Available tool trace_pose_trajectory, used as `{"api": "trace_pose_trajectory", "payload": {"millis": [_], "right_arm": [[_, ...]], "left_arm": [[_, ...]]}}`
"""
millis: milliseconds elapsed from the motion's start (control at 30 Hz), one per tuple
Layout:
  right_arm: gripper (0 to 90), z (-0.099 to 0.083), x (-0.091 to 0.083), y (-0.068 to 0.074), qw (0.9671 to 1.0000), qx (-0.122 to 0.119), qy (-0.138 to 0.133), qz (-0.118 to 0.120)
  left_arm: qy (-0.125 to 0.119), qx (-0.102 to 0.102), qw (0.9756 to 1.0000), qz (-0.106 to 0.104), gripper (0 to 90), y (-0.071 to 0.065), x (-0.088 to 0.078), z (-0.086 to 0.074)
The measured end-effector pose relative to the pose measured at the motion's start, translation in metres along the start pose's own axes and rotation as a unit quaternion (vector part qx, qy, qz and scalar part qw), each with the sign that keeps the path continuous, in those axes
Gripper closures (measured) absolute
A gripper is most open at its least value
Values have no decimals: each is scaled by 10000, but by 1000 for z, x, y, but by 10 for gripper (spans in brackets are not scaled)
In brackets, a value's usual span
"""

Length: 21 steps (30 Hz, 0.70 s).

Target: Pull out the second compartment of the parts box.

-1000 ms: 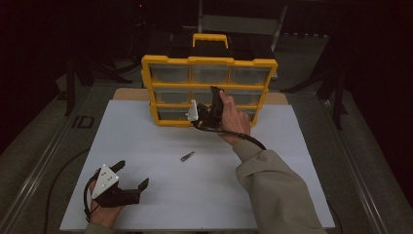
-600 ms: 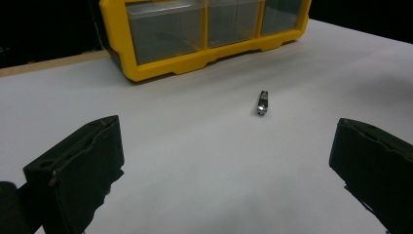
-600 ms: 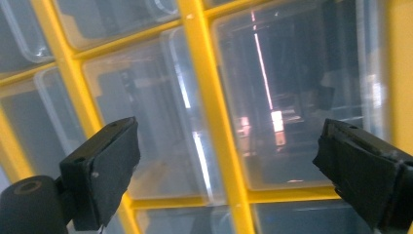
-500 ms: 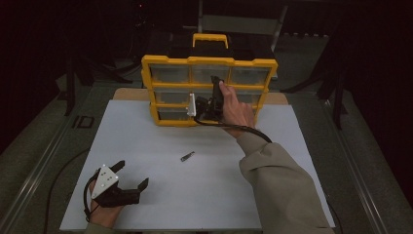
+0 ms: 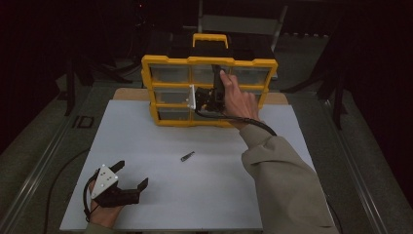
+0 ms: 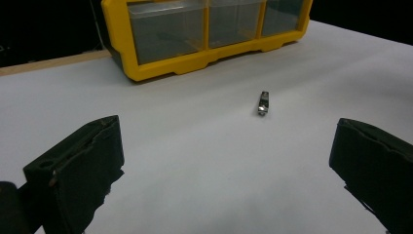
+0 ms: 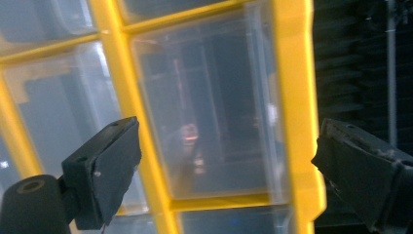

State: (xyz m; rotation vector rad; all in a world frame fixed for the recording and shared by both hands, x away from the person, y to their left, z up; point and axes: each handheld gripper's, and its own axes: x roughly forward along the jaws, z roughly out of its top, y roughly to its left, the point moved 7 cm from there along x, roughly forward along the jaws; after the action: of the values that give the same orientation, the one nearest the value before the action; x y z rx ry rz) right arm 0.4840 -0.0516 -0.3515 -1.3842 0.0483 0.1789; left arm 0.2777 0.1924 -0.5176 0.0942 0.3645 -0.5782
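Organizer [image 5: 170,91]: yellow frame, clear bins in rows, black handle [image 5: 210,39] on top. It is stood upright at the far edge of the white counter [image 5: 229,190], front face toward the person.

Right gripper [image 5: 214,83]: held up against the organizer's front, about the top and middle rows, right of centre. The right hand [image 5: 238,100] is wrapped around it, the forearm stretched forward in a tan sleeve [image 5: 287,185], the cable [image 5: 253,122] looped below the wrist. In the right gripper view the jaws are seen spread wide, one on each side of a clear bin [image 7: 214,107] and its yellow rim; nothing is clamped. Whether the jaws touch the frame cannot be told.

Left gripper [image 5: 130,176]: rested low on the near left of the counter, well apart from the organizer, held in the left hand [image 5: 104,214]. Its jaws are parted and empty, pointed across the sheet.

Small metal piece [image 5: 187,156]: laid flat on the counter between the organizer and the left gripper, touched by nothing.

No readable writing or brand is made out on any item.
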Motion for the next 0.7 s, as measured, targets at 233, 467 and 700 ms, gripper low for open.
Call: {"api": "trace_pose_trajectory", "payload": {"millis": [233, 467, 700], "right_arm": [[128, 0, 5, -14, 9993, -274, 80, -251], [274, -4, 12, -24, 9976, -429, 146, -532], [458, -2, 11, -23, 9939, -721, 123, -831]], "left_arm": [[-17, -19, 10000, -3, 0, 0, -1, 0], [-20, -40, 10000, 5, 0, 0, -1, 0], [-23, -39, 10000, 5, 0, 0, -1, 0]]}}
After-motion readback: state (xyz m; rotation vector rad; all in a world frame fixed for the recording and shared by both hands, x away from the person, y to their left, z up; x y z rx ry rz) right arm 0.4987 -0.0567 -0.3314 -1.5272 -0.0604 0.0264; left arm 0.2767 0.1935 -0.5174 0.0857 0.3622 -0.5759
